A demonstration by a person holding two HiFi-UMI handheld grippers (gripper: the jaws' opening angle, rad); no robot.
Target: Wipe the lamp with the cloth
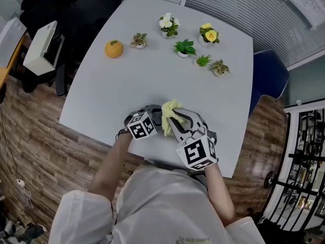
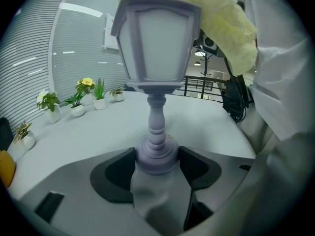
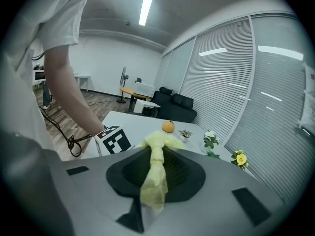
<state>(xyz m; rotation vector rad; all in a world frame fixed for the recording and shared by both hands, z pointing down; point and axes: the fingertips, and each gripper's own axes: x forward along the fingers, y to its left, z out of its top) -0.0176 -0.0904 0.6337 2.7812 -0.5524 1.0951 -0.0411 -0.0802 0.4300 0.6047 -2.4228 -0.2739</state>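
- Between the left gripper's (image 2: pixel 157 165) jaws stands the lamp (image 2: pixel 156 53), upright, its round base clenched from both sides and its lantern head rising above them.
- Right gripper (image 3: pixel 155 167) jaws are clamped on the yellow cloth (image 3: pixel 153 176), whose free end drapes over the lamp's top.
- As I judge it, a hard sideways wipe could twist the lamp in that low base hold, or the thin pinch of cloth could slip free.
- Well beyond both jaws, small pots (image 1: pixel 183 54) on the worktop (image 1: pixel 101 95) each hold a plant.
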